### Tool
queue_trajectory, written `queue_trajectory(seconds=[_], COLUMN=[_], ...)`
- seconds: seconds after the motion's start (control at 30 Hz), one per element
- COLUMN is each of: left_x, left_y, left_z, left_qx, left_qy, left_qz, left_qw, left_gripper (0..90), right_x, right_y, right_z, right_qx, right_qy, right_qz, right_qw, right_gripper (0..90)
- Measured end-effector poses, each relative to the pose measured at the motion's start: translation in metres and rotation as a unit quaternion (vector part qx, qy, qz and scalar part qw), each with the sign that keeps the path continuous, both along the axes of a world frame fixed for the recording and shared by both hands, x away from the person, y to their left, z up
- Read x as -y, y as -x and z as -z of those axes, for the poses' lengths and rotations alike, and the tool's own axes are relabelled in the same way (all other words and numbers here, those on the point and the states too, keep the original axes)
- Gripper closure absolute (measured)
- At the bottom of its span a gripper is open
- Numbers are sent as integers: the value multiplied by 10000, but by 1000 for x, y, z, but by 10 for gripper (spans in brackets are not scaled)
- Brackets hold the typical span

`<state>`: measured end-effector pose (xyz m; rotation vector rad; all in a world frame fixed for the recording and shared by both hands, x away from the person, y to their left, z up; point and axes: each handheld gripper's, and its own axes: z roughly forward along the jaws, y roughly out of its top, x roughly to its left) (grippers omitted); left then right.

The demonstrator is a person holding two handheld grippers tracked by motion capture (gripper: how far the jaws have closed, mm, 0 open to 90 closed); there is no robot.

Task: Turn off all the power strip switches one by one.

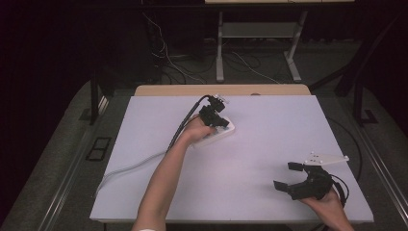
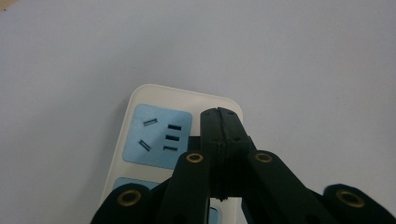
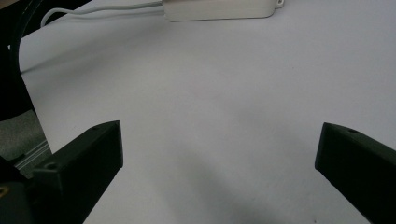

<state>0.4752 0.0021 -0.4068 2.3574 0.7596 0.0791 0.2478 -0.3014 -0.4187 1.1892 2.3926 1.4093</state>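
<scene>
A white power strip (image 1: 223, 132) lies on the white table top (image 1: 269, 130), left of the middle. Its blue socket faces (image 2: 159, 135) are turned up. My left gripper (image 1: 219, 121) hovers right over the strip, its jaws pressed together with nothing between them; its fingertips (image 2: 219, 114) stand above the strip's right half, beside the end socket. Near the front right corner my right gripper (image 1: 287, 176) is held open with nothing in it. Between its wide-apart jaws (image 3: 219, 154) I see bare table, and the strip (image 3: 219, 9) lies far ahead.
The strip's pale cable (image 1: 125, 169) runs from the strip to the table's front left edge and also appears as a cable (image 3: 93, 11) at top left. A wooden strip (image 1: 221, 90) borders the far edge. Behind it stand metal table legs (image 1: 220, 48) and loose floor wires.
</scene>
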Motion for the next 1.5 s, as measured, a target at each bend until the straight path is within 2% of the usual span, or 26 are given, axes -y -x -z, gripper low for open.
queue_trajectory(seconds=[0.1, 0.37, 0.57, 0.77, 0.97, 1.13, 1.3, 1.33, 1.4, 1.5], left_x=[2, 0, -4, -4, -6, -5, -5, -6, -8, -15], left_y=[0, -1, -3, -3, 0, 0, 4, 5, 8, 12], left_z=[3, 5, 8, 9, 11, 11, 10, 7, 5, 1], left_qx=[-11, -65, -180, -189, -127, -109, 19, 55, 97, 173], left_qy=[-65, 52, 235, 215, 335, 344, 339, 477, 455, 649], left_qz=[27, -20, -92, -84, -161, -181, -241, -307, -281, -316], left_qw=[10000, 10000, 9995, 9996, 9992, 9992, 9991, 9984, 9985, 9972], left_gripper=[893, 894, 896, 897, 896, 895, 893, 893, 892, 891], right_x=[0, 0, 2, 2, 2, 1, 1, 1, 1, 1], right_y=[0, 0, 1, 1, 1, 0, 0, 0, 0, 0], right_z=[0, 0, -1, -2, -1, -1, 0, 0, 0, 0], right_qx=[-4, 11, 51, 51, 44, 39, 16, 9, 5, 11], right_qy=[2, 8, -8, -27, -8, 11, 14, 13, -1, -1], right_qz=[-5, 8, 39, 57, 50, 42, 39, 39, 49, 41], right_qw=[10000, 10000, 10000, 10000, 10000, 10000, 10000, 10000, 10000, 10000], right_gripper=[6, 6, 6, 6, 6, 6, 6, 6, 6, 6])
